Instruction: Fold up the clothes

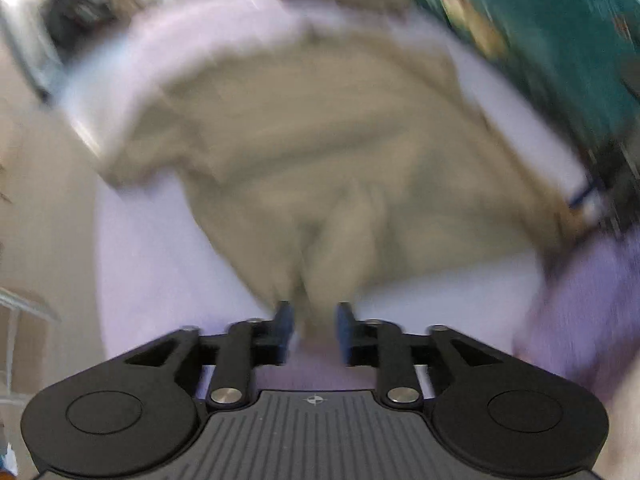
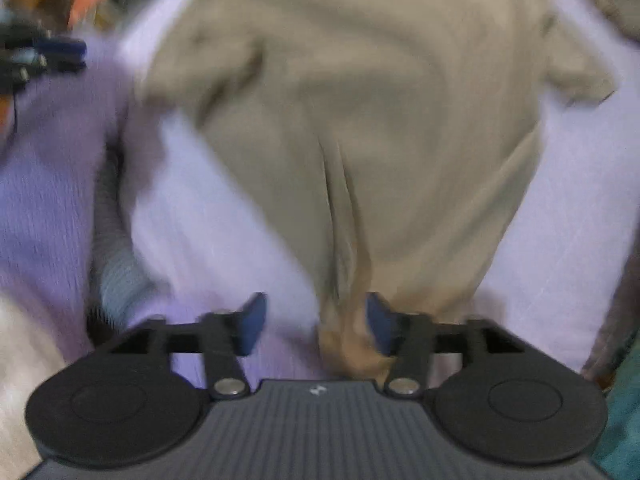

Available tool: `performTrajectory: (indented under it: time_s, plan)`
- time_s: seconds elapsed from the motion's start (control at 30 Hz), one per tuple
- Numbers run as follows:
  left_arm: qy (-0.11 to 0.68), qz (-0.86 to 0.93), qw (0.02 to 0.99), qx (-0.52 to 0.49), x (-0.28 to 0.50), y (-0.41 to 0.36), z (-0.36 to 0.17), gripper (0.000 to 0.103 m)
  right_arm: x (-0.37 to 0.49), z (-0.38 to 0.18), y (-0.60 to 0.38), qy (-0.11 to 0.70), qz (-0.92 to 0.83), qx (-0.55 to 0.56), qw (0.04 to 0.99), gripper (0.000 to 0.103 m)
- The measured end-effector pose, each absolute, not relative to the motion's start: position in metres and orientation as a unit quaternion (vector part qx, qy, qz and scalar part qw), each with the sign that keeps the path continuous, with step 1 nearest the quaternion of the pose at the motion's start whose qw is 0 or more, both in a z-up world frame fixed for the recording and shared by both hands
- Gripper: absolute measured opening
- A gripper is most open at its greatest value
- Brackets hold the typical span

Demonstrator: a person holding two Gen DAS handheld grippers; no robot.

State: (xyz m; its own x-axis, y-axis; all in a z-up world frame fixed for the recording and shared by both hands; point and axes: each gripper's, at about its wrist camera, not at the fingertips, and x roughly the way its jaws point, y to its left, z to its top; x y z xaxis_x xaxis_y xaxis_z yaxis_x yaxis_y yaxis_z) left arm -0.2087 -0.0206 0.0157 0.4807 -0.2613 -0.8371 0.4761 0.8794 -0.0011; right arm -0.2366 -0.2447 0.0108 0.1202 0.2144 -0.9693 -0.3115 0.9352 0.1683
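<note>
So, garment: khaki-tan soft cotton short-sleeved shirt point(image 1: 320, 132) lies spread on pale lilac smooth bedsheet point(image 1: 160, 260), sleeves out to left & right, body gathered into a narrow bunch at near edge. Both views motion-blurred.
Left gripper point(image 1: 312, 328): blue-padded black tongs narrowed w/ a tan fold between them; prob pinching it, but blur hides actual contact, so can't tell for sure.
Right gripper point(image 2: 316, 320): tongs spread wider; shirt edge runs thru gap, touching right pad only, left pad point(image 2: 254, 320) bare, so not clamped.
Why held so: judging by creases running from near edge up the body, cloth is being pulled or lifted by its near edge, fits a fold being drawn over or the shirt being straightened; blur won't settle which.
Texture: thin, limp weave, drapes in long soft ridges; will sag & slip if gripped on one layer.
Surroundings: ribbed lilac knit sleeve point(image 2: 48, 184) at left in right view; teal printed fabric point(image 1: 540, 32) far right in left view.
</note>
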Motion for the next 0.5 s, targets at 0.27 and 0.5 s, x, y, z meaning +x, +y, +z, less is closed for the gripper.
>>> performTrajectory:
  time_s: [0.27,0.5]
  plan:
    - [0.417,-0.082,0.905,0.039,-0.184,-0.066,-0.008,0.077,-0.218,0.023,-0.228,0.462,0.076,0.126,0.875,0.096]
    - [0.476,-0.081,0.865,0.138,-0.221,-0.084,-0.059,0.077,-0.199,-0.035,-0.19,0.503,0.059,0.107,0.855,0.096]
